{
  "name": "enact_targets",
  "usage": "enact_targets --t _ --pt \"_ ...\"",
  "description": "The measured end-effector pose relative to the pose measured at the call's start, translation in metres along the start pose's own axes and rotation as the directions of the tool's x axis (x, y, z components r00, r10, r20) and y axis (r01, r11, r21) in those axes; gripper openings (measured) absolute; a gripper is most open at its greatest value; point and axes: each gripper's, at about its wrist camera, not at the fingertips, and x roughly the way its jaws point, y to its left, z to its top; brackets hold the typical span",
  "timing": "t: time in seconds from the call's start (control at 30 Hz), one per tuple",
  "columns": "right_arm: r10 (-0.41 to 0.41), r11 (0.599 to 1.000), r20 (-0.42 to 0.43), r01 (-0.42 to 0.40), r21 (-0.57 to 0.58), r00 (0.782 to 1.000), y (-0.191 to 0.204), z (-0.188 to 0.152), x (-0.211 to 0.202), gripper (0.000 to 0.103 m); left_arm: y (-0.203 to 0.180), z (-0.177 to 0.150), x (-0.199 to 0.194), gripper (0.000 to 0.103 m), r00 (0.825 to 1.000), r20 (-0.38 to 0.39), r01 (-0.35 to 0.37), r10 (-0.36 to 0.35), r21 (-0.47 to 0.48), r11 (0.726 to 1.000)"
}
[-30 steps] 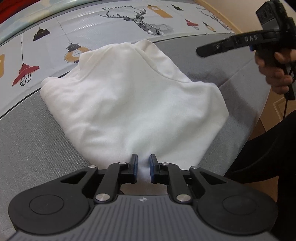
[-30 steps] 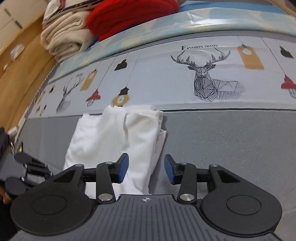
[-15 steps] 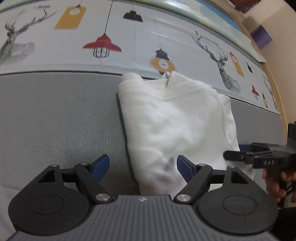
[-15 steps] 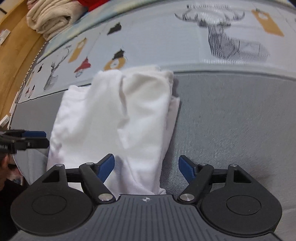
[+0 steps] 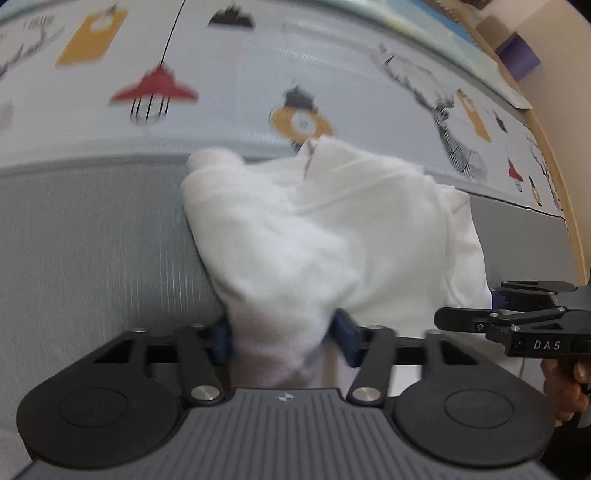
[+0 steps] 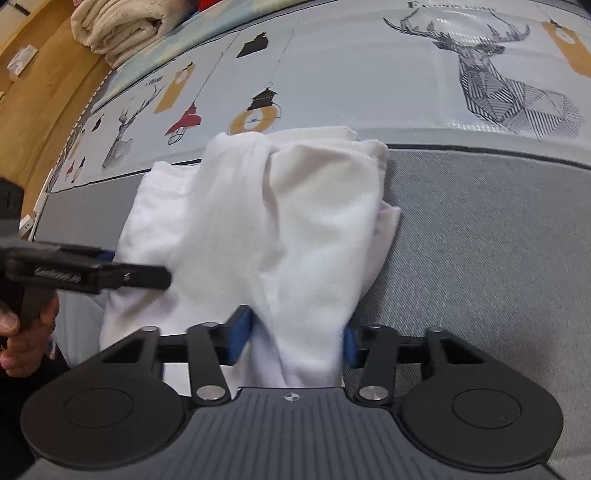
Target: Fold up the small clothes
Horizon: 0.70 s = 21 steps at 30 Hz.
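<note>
Grey mat (image 6: 480,229), lamp-and-deer printed sheet (image 6: 369,74), wooden floor (image 6: 44,85).

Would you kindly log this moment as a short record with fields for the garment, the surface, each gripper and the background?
garment: white cotton garment, partly folded, bunched
surface: grey woven mat, printed deer-and-lantern cloth behind
left gripper: jaws closing, near-edge fabric between the blue pads
right gripper: jaws closing, near-edge fabric between the blue pads
background: cream folded blankets, far left

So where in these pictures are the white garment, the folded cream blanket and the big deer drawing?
white garment (image 6: 295,221): right wrist view, middle of the bunched cloth.
folded cream blanket (image 6: 118,26): right wrist view, top left, on its folds.
big deer drawing (image 6: 491,81): right wrist view, on the deer's neck.
</note>
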Motion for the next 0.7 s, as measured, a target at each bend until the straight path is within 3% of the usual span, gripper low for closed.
enact_targets --t 0.07,0.17,0.27,0.43,0.5,0.6,0.67,0.7 --pt "0.01 1.0 0.028 -0.01 0.006 1.0 0.001 0.006 -0.005 0.034 -0.007 0.006 -0.008 0.036 0.998 0.058 -0.036 0.032 0.071 0.997" --pt "0.05 0.998 0.114 -0.054 0.028 0.992 0.002 0.018 -0.017 0.031 -0.02 0.014 -0.02 0.036 0.979 0.18 -0.126 0.094 0.174 0.977" --pt "0.064 0.997 0.187 -0.07 0.026 0.98 0.009 0.03 -0.023 0.031 -0.022 0.025 -0.029 0.036 0.956 0.268 -0.174 0.123 0.177 0.969" --pt "0.073 0.996 0.287 -0.083 0.022 0.955 0.021 0.05 -0.028 0.031 -0.022 0.036 -0.044 0.036 0.902 0.401 -0.25 0.161 0.182 0.951" --pt "0.055 0.998 0.321 -0.058 -0.003 0.946 0.028 0.056 -0.029 0.031 -0.021 0.04 -0.045 0.037 0.89 0.426 -0.255 0.162 0.17 0.952" --pt "0.016 1.0 0.372 -0.017 -0.001 0.928 0.031 0.062 -0.028 0.032 -0.016 0.046 -0.047 0.052 0.86 0.461 -0.307 0.217 0.128 0.943" --pt "-0.082 0.997 0.382 0.082 0.015 0.92 0.031 0.066 -0.023 0.038 -0.012 0.049 -0.047 0.055 0.836 0.468 -0.368 0.287 0.09 0.926" --pt "-0.137 0.991 0.382 0.129 0.048 0.914 0.029 0.068 -0.021 0.039 -0.009 0.049 -0.049 0.055 0.838 0.462 -0.364 0.292 0.074 0.928"
